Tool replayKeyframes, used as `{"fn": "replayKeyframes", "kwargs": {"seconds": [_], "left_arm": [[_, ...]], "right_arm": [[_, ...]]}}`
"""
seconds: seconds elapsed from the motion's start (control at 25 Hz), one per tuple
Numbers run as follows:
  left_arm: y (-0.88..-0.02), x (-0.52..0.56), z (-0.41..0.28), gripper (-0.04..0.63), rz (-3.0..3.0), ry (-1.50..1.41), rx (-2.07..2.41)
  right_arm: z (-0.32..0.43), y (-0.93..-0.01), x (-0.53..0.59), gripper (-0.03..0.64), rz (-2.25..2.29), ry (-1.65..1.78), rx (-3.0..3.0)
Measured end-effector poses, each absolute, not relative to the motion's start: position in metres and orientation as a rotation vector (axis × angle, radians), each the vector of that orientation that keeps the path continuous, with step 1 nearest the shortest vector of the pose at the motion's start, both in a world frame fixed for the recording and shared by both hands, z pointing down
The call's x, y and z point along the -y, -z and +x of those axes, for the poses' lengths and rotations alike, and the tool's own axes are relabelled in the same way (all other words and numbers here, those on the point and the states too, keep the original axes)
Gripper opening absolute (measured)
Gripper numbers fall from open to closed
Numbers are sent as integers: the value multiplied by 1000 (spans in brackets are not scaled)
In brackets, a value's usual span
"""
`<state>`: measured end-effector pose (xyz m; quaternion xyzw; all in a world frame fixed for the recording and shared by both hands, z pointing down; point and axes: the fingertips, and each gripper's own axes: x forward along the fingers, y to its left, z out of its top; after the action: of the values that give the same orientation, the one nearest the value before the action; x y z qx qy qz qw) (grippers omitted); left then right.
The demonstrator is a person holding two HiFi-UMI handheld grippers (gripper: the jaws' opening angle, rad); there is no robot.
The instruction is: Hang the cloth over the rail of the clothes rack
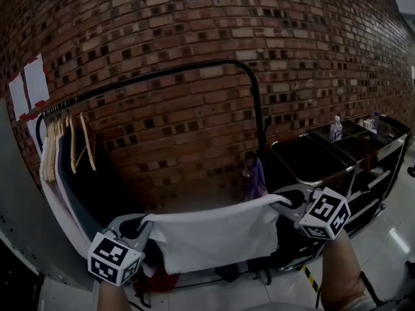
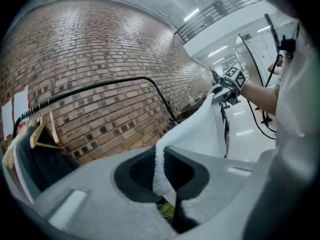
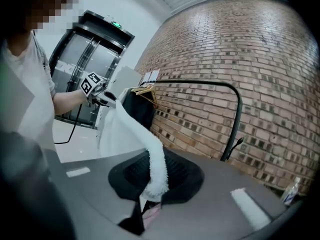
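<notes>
The left gripper [image 1: 144, 227] is pressed together on one top corner of the white cloth [image 1: 217, 235]. The right gripper [image 1: 287, 204] is pinched on the other corner. The cloth is held stretched between them in the air, seen below the black rail [image 1: 162, 75] of the clothes rack and apart from it.

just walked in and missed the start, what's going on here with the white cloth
A person holds a gripper in each hand. The left gripper and the right gripper are each shut on a top corner of a white cloth, holding it spread out between them. They face a black clothes rack rail by a brick wall, with hangers at its left end. The cloth is not yet over the rail.
</notes>
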<state>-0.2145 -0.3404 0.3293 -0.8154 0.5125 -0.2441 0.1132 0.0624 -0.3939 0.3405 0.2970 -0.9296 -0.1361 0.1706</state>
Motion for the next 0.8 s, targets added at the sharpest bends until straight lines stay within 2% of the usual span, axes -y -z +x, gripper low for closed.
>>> {"fn": "replayKeyframes", "kwargs": {"seconds": [0.36,0.8], "left_arm": [[-239,408,-198,20,-2340,519,-1488],[-145,471,-232,20,-2189,500,-1430]], "right_arm": [[76,-243,475,27,903,678,2605],[45,-158,537,26,935,892,2572]]}}
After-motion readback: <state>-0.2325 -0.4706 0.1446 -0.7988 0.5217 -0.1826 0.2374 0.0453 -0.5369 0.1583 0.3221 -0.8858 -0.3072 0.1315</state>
